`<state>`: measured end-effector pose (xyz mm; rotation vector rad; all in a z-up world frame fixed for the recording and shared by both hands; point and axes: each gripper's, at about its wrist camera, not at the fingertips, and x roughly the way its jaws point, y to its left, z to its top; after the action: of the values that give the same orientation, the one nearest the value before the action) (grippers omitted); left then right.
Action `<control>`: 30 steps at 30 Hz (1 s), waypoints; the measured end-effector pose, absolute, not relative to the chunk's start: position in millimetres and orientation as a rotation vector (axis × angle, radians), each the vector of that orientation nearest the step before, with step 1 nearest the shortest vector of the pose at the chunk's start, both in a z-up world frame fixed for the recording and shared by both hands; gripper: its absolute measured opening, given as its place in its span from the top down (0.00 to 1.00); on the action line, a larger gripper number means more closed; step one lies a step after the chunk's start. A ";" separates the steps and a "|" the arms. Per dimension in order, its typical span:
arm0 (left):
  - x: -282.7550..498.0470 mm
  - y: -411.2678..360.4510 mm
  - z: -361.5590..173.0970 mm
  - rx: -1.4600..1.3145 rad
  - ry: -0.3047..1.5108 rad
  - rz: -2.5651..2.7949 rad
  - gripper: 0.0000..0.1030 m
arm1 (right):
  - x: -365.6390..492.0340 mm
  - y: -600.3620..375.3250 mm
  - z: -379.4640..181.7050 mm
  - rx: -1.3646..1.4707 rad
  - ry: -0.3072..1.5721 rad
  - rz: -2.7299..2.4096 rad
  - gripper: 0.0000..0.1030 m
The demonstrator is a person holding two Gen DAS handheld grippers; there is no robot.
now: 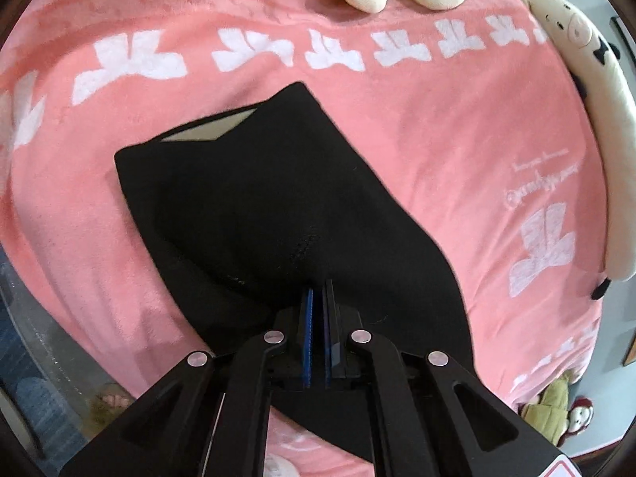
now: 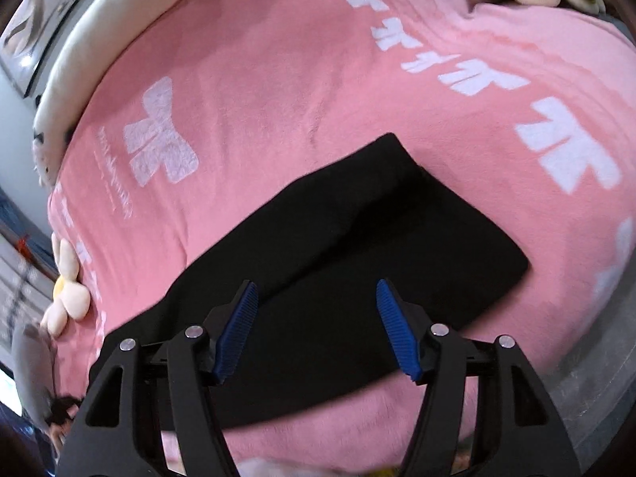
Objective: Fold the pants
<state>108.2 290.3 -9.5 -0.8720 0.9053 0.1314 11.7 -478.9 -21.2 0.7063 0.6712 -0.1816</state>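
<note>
A bed under a pink blanket (image 1: 397, 139) carries black pants (image 1: 258, 198) near its middle.
The left tongs (image 1: 318, 290) are pressed together, the pants' cloth bunched at their tips. The right tongs (image 2: 316, 294) stand apart above the pants, holding nothing. A long cow plush (image 1: 596, 119) lies along the bed's edge.

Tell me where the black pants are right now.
The black pants lie mid-bed on the pink blanket, below its row of white bows in the left wrist view.
</note>
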 end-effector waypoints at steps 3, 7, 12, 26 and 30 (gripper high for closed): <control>110.8 292.9 -12.8 -0.875 0.909 0.139 0.98 | 39.1 -494.8 -29.2 0.735 0.666 -0.227 0.37; 120.2 297.6 -3.9 -0.846 0.910 0.137 0.98 | 85.3 -508.7 -31.8 0.669 0.727 -0.263 0.97; 122.0 306.7 43.9 -0.731 0.852 0.121 1.00 | 64.7 -491.1 69.8 0.549 0.488 -0.095 0.97; 82.8 299.8 3.3 -0.702 0.920 0.117 0.41 | 32.4 -501.1 -37.4 0.491 0.807 -0.244 0.90; 107.8 275.7 5.6 -0.742 0.928 0.075 0.26 | 31.1 -497.4 -34.6 0.533 0.778 -0.239 0.83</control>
<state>107.8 275.7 5.6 -0.7423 0.9276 0.0748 31.1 -497.4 -34.6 0.5335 0.7776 -0.2393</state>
